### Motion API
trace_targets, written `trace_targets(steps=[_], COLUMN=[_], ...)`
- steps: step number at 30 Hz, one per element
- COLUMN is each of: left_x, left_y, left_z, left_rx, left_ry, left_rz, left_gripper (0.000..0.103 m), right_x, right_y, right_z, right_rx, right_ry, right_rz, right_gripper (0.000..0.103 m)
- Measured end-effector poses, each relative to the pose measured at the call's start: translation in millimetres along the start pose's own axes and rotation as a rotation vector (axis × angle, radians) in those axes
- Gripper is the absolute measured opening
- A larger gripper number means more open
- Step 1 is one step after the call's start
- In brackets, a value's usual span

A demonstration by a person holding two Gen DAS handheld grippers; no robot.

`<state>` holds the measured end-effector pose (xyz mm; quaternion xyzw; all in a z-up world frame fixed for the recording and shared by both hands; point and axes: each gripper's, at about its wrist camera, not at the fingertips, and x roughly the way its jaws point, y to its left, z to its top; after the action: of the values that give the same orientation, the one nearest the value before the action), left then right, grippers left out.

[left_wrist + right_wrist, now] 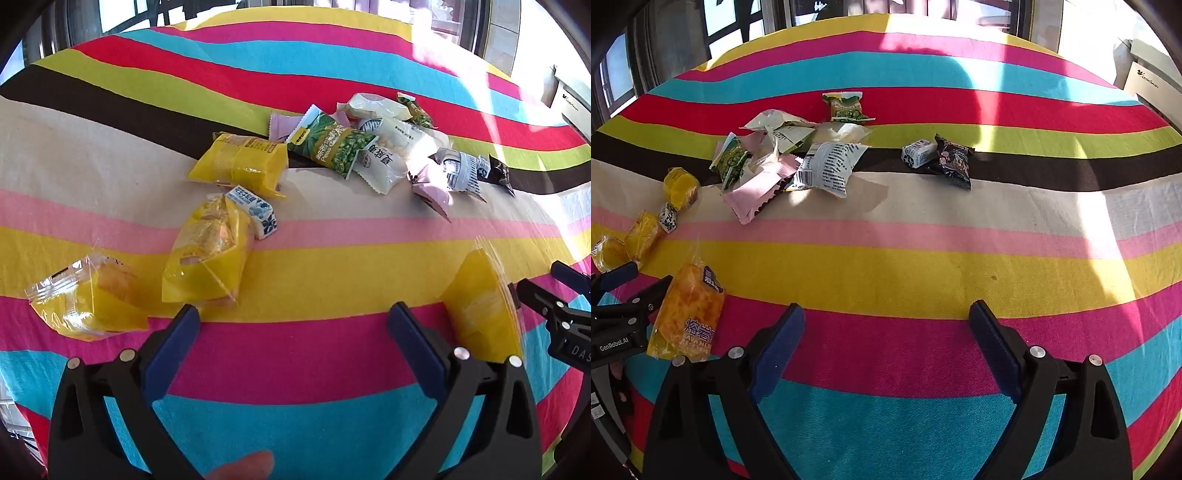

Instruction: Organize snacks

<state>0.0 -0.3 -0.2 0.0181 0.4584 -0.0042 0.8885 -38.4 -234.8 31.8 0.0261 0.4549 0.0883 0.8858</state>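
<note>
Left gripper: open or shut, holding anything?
Open, empty. The left gripper has its blue pads spread wide, with only the striped cloth between them.

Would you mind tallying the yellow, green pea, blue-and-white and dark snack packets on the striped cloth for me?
yellow packets: 4
green pea packets: 2
blue-and-white packets: 2
dark packet: 1
Total: 9
The pink and pale packets in the pile overlap too much to count.
</note>
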Motion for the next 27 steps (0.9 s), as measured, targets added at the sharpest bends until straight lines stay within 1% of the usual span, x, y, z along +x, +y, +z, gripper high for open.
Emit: trace_targets(steps=[13, 15, 27], left_x=[-1.9, -0.3, -0.3], left_y=[-7.5, -0.1, 0.0], left_z=[2.1, 0.2, 0.2], left_rx=[-0.002, -0.006, -0.006], left_ry=[-0.001, -0.001, -0.001], left_rz=[-0.003, -0.008, -0.009], left_gripper=[0.102, 0.102, 0.102], right_x=[0.1, 0.2, 0.9], right_y=[-0.1, -0.2, -0.2], right_z=[-0.4, -0.6, -1.8], right_rx=[-0.004, -0.004, -0.004], right_ry=[0.000, -0.001, -0.001], right_rz=[-0.005, -0.005, -0.006], right_gripper=[0.087, 0.087, 0.087])
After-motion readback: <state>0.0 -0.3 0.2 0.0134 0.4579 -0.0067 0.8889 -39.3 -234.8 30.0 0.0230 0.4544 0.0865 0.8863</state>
